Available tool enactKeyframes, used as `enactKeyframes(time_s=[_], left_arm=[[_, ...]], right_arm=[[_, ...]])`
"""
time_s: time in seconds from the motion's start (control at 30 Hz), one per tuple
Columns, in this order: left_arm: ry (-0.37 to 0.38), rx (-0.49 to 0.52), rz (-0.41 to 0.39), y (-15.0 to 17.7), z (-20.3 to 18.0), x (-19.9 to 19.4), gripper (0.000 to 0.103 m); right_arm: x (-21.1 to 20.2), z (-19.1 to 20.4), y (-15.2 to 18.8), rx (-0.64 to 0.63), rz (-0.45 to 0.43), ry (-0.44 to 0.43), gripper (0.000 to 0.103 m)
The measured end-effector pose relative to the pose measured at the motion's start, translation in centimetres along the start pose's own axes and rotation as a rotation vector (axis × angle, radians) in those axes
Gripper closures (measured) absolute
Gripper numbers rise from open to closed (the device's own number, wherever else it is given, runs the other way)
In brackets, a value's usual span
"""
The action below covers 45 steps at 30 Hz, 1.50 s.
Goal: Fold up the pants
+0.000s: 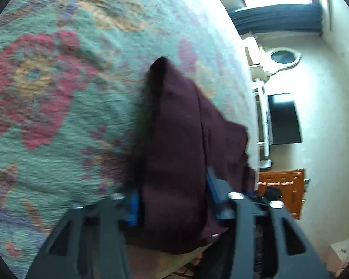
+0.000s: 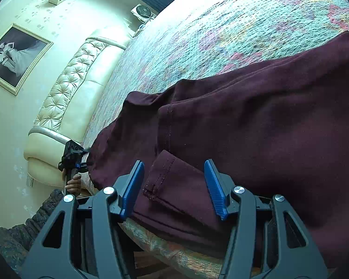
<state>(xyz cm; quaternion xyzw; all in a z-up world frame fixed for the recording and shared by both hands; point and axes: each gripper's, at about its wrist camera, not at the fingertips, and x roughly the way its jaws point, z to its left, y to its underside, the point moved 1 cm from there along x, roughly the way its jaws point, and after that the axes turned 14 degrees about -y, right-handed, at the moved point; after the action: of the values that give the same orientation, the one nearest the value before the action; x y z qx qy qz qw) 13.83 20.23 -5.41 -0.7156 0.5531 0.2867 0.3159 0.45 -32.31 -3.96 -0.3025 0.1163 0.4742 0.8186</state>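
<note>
**Maroon pants gathered at the bed's edge, one corner pinched, one hem unclaimed**

The bed [image 2: 221,18], under its floral green bedspread [image 1: 58,93], fills both of my views, with a cream tufted headboard [image 2: 65,93] and a framed photograph [image 2: 14,55] on the wall beyond. Across the near edge lie the maroon pants [image 2: 256,121], bunched and layered, with a stitched hem [image 2: 165,176] folded up on top.

My left gripper [image 1: 172,200] has cloth packed between its blue pads, which look pressed against a thick wad of the fabric. From the right wrist view I see that tool at the far corner of the garment, with my hand [image 2: 73,183] on its handle.

My right gripper [image 2: 174,186] straddles the hem with its blue fingers [image 2: 214,186] standing clear of the cloth on both sides: it holds nothing.

The risks, as I judge them: the left bite takes in several layers, so lifting could drag the whole heap rather than one edge and spoil the fold. The right jaws could catch only the top flap, leaving the layer beneath behind. And the pants sit at the mattress edge, where a slack pull could slide them off.
</note>
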Motion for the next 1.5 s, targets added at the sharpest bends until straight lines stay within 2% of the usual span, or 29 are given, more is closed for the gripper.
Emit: enactKeyframes(time_s=[0.17, 0.37, 0.57, 0.73, 0.93, 1.07, 1.2, 1.3, 1.4, 1.5], left_arm=[[-0.04, 0.058, -0.039, 0.7, -2.0, -1.4, 0.08], [-0.033, 0.136, -0.11, 1.3, -7.1, -4.1, 0.085], [-0.021, 0.27, -0.136, 2.7, -15.5, -4.8, 0.086], [0.026, 0.376, -0.119, 4.3, -22.8, -2.4, 0.086], [0.024, 0.447, -0.081, 6.0, -27.9, 2.7, 0.086], [-0.025, 0.477, -0.059, 7.4, -29.6, 7.1, 0.086], [-0.14, 0.524, -0.054, 8.9, -30.7, 11.3, 0.086], [-0.222, 0.541, -0.07, 9.7, -30.7, 13.3, 0.085], [-0.289, 0.591, -0.11, 10.9, -31.3, 14.6, 0.08], [-0.24, 0.607, -0.096, 11.7, -31.6, 15.2, 0.075]], right_arm=[[0.1, 0.2, -0.1, -0.003, -0.005, 0.004, 0.049], [0.0, 0.4, -0.1, -0.009, -0.008, 0.009, 0.049], [-0.2, 0.6, 0.0, -0.014, -0.012, 0.014, 0.049], [-0.3, 0.7, 0.0, -0.015, -0.013, 0.014, 0.049], [-0.6, 0.5, 0.0, 0.001, -0.02, -0.004, 0.049], [-0.7, 0.4, 0.0, 0.004, -0.021, -0.01, 0.049], [-0.9, 0.2, -0.1, 0.011, -0.023, -0.021, 0.049], [-1.1, -0.1, -0.2, 0.02, -0.028, -0.031, 0.049], [-1.4, -0.3, -0.3, 0.028, -0.034, -0.041, 0.049], [-1.7, -0.5, -0.3, 0.035, -0.04, -0.048, 0.049]])
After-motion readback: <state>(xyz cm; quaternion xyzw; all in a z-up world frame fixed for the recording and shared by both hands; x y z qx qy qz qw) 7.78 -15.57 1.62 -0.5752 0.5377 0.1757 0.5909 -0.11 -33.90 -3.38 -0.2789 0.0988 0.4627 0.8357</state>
